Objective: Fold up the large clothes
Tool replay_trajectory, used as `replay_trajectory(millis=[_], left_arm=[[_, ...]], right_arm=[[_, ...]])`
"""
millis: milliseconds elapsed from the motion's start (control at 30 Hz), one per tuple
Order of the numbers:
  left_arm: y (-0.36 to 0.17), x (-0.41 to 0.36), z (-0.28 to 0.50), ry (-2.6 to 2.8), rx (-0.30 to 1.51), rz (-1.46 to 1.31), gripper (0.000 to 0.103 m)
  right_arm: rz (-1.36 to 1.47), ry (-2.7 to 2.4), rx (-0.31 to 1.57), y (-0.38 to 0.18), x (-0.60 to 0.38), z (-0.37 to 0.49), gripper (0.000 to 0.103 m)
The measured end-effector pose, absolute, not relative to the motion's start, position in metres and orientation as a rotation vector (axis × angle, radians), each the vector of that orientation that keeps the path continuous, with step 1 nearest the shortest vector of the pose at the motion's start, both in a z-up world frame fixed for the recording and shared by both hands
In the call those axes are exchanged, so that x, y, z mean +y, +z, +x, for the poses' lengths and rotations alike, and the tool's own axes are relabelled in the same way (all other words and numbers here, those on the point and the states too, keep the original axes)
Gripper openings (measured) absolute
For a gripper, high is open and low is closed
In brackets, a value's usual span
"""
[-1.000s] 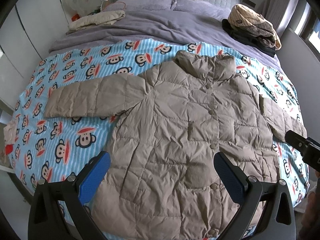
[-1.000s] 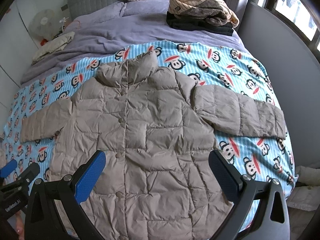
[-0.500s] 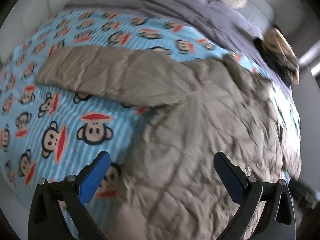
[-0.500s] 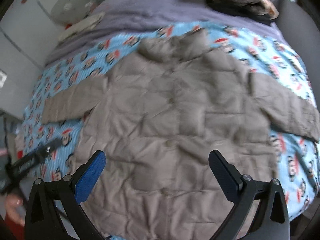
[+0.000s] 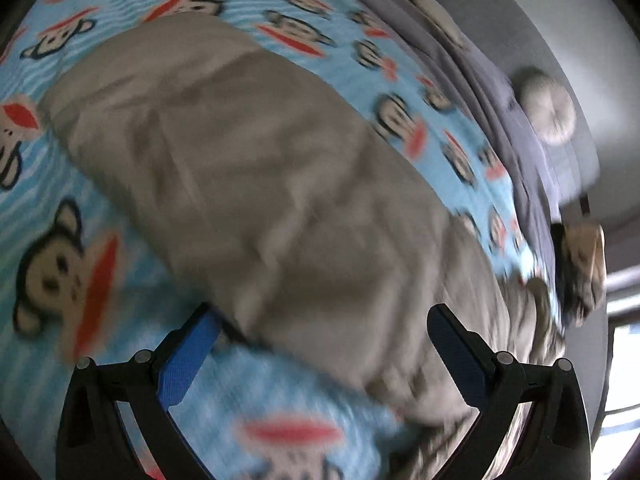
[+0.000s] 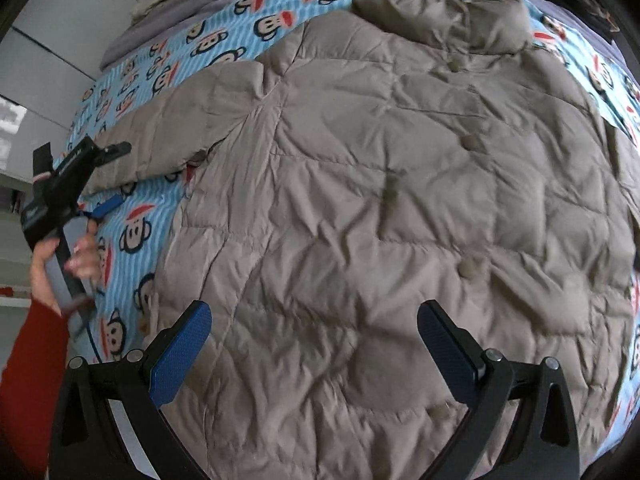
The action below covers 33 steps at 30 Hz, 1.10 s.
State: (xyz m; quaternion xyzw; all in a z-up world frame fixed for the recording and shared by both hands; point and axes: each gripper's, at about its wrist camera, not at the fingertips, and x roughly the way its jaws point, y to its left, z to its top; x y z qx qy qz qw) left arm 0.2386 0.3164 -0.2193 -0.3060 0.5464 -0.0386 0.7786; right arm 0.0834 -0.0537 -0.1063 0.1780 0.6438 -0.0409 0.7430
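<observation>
With both jaws spread and empty, the left gripper (image 5: 320,344) is poised at the jacket (image 6: 400,208) sleeve (image 5: 248,168), judged next to be pinched and folded inward, while the right gripper (image 6: 312,340) hovers.

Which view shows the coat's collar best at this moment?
The right wrist view: the collar of the coat lies sharp and whole at the top, above the button line. The left wrist view is blurred and filled mostly by one sleeve; the collar there is only a smeared edge, hard to make out.

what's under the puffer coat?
The coat lies flat on a blue monkey-print blanket, visible around its edges. Whatever sits beneath the coat's body is covered.
</observation>
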Motion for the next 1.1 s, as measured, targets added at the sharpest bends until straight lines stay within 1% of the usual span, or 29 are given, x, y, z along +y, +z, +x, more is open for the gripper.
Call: replay_trajectory(millis=[133, 167, 200, 233, 300, 333, 367, 400, 433, 467, 533, 567, 600, 633, 667, 700, 733, 767, 900, 967, 1100], left_arm=[[-0.221, 0.332, 0.258, -0.03, 1.129, -0.685, 0.103], [-0.22, 0.335, 0.261, -0.009, 1.116, -0.687, 0.101], [-0.221, 0.338, 0.264, 0.021, 1.11, -0.689, 0.089], [-0.22, 0.339, 0.265, 0.048, 1.11, -0.685, 0.08], [-0.223, 0.34, 0.269, 0.068, 1.117, -0.648, 0.039], [-0.223, 0.34, 0.271, 0.056, 1.122, -0.617, 0.028], [-0.222, 0.34, 0.272, 0.037, 1.125, -0.603, 0.014], [-0.219, 0.339, 0.273, 0.02, 1.12, -0.602, 0.01], [-0.214, 0.341, 0.272, 0.017, 1.109, -0.599, 0.01], [-0.204, 0.343, 0.271, 0.005, 1.083, -0.598, 0.007], [-0.187, 0.343, 0.267, -0.024, 1.041, -0.597, 0.006], [-0.175, 0.343, 0.264, -0.046, 1.015, -0.591, 0.006], [-0.162, 0.341, 0.262, -0.071, 0.987, -0.577, 0.006], [-0.15, 0.338, 0.261, -0.094, 0.963, -0.56, 0.006], [-0.138, 0.333, 0.259, -0.121, 0.938, -0.536, 0.006], [-0.125, 0.328, 0.257, -0.149, 0.914, -0.506, 0.006], [-0.114, 0.32, 0.257, -0.184, 0.895, -0.48, 0.006], [-0.105, 0.31, 0.257, -0.222, 0.882, -0.463, 0.006], [-0.076, 0.263, 0.247, -0.341, 0.839, -0.387, 0.006], [-0.06, 0.232, 0.241, -0.412, 0.813, -0.347, 0.006], [-0.034, 0.154, 0.225, -0.568, 0.782, -0.255, 0.006]], right_arm=[[0.417, -0.081, 1.38, -0.11, -0.05, 0.11, 0.102], [0.413, -0.078, 1.37, -0.11, -0.048, 0.117, 0.102], [0.409, -0.073, 1.36, -0.11, -0.046, 0.125, 0.102], [0.409, -0.067, 1.354, -0.111, -0.045, 0.132, 0.102], [0.431, -0.048, 1.339, -0.114, -0.041, 0.151, 0.102], [0.445, -0.04, 1.336, -0.116, -0.04, 0.158, 0.102], [0.464, -0.03, 1.331, -0.118, -0.038, 0.167, 0.103], [0.48, -0.019, 1.325, -0.119, -0.036, 0.176, 0.103], [0.493, -0.014, 1.315, -0.121, -0.035, 0.183, 0.102], [0.503, -0.011, 1.306, -0.123, -0.033, 0.192, 0.102], [0.519, -0.014, 1.288, -0.126, -0.03, 0.206, 0.102], [0.537, -0.02, 1.277, -0.129, -0.029, 0.214, 0.101], [0.556, -0.018, 1.267, -0.132, -0.029, 0.219, 0.096], [0.579, -0.007, 1.263, -0.139, -0.027, 0.226, 0.07], [0.597, 0.004, 1.283, -0.149, -0.024, 0.233, 0.035], [0.613, 0.005, 1.301, -0.158, -0.023, 0.238, 0.026], [0.638, 0.012, 1.314, -0.17, -0.02, 0.242, 0.022], [0.648, 0.019, 1.321, -0.178, -0.017, 0.244, 0.021], [0.573, 0.03, 1.337, -0.198, 0.001, 0.25, 0.021], [0.559, 0.05, 1.347, -0.197, 0.005, 0.252, 0.021], [0.646, 0.089, 1.313, -0.179, -0.017, 0.239, 0.021]])
